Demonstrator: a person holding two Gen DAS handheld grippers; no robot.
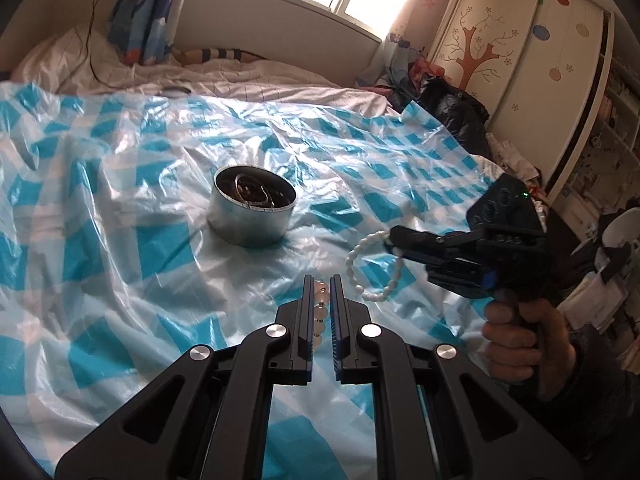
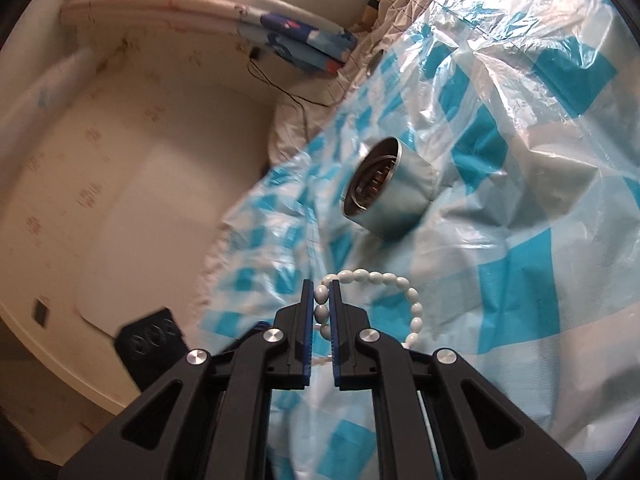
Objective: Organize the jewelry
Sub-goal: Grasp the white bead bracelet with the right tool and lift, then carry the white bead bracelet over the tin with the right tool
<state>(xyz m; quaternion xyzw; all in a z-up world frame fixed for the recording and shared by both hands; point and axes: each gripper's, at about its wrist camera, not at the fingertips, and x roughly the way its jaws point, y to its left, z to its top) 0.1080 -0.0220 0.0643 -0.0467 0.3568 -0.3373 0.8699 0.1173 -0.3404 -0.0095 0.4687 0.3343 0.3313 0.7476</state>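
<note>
A round metal tin (image 1: 253, 210) stands on the blue-and-white plastic sheet (image 1: 120, 184) and holds several bangles. It also shows in the right wrist view (image 2: 390, 194). My left gripper (image 1: 322, 286) is shut on a pale pink bead bracelet (image 1: 321, 300), in front of and right of the tin. My right gripper (image 1: 390, 240) is shut on a white bead bracelet (image 1: 370, 268), which hangs as a loop above the sheet, right of the tin. In the right wrist view this gripper (image 2: 322, 292) pinches the white bracelet (image 2: 380, 280).
The sheet (image 2: 520, 160) covers a bed with a quilted blanket (image 1: 248, 76). Clothes and a black bag (image 1: 452, 108) pile at the right edge by a wardrobe (image 1: 520, 52). A wall and curtain (image 1: 144, 12) lie behind the bed.
</note>
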